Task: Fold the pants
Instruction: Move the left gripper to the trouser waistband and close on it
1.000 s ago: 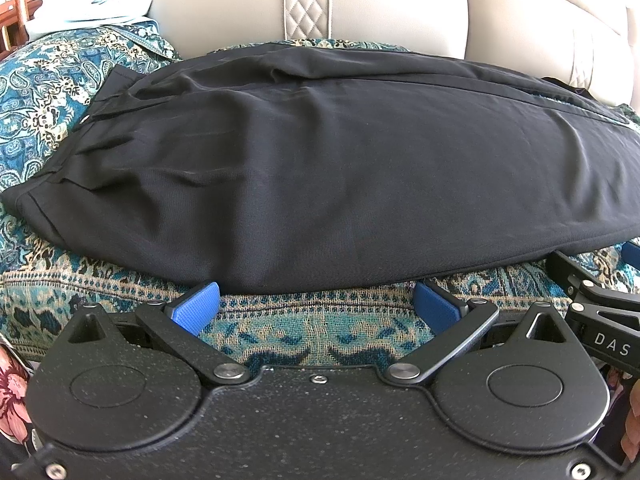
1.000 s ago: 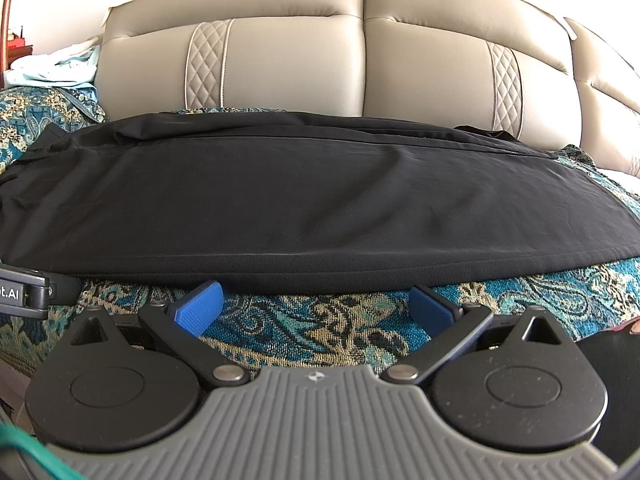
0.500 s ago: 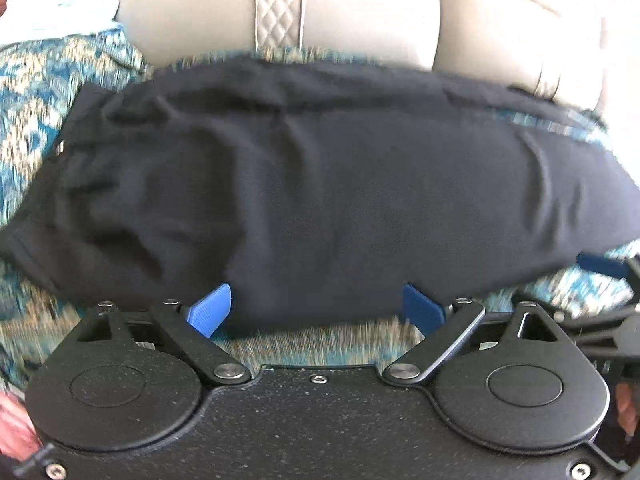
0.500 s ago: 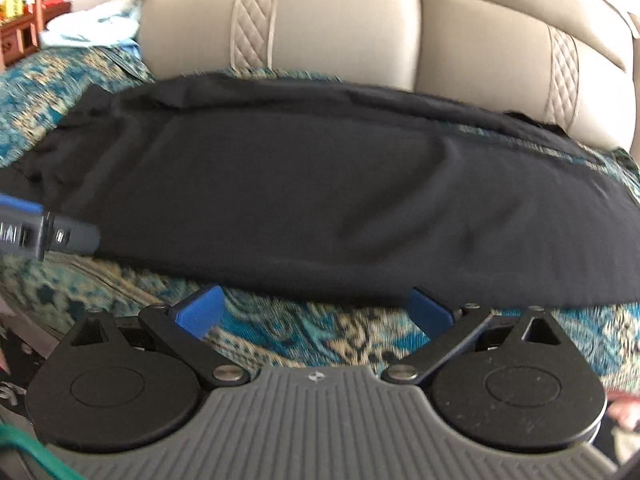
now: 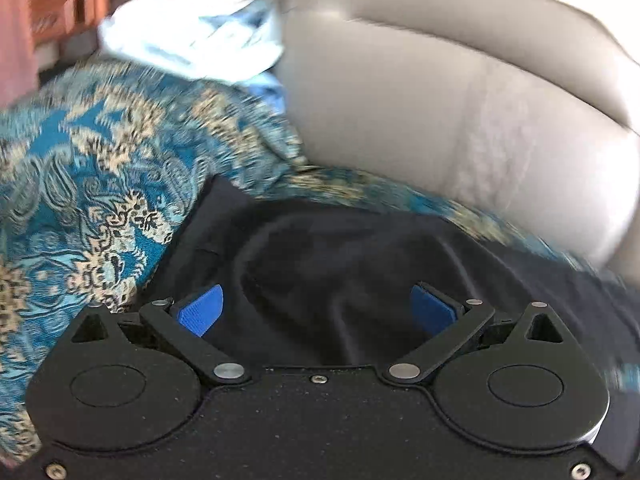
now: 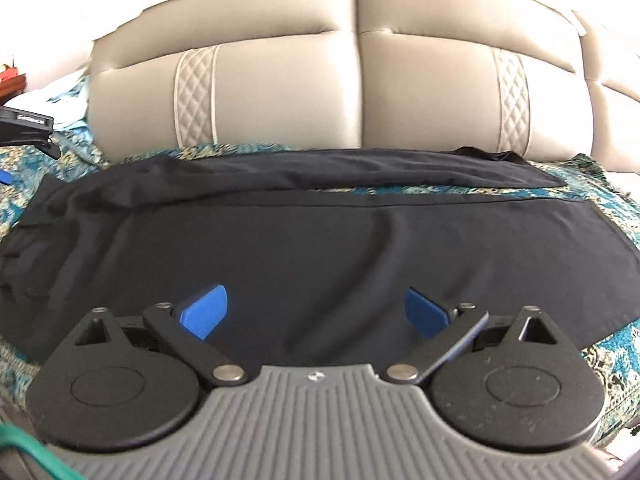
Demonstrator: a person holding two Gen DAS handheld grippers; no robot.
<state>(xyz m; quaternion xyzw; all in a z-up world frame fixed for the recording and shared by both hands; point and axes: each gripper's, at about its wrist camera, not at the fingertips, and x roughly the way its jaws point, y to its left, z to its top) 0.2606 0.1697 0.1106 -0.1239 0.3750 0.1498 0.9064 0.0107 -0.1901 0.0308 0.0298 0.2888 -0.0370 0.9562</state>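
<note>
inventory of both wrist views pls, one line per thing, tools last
pants: 1, black, spread lengthwise across the sofa seat, one leg lying behind the other
throw: 1, teal with beige paisley pattern, covers the seat under the pants
sofa backrest: 1, beige leather with quilted strips, behind the pants
cloth pile: 1, white and light blue, on the seat at the far left end, blurred
wooden furniture: 1, reddish brown, far left beyond the sofa, blurred
green cord: 1, bottom left corner of the right wrist view
left tool: 1, black with blue pads, open, over the pants' left end
right tool: 1, black with blue pads, open, over the near pant leg
</note>
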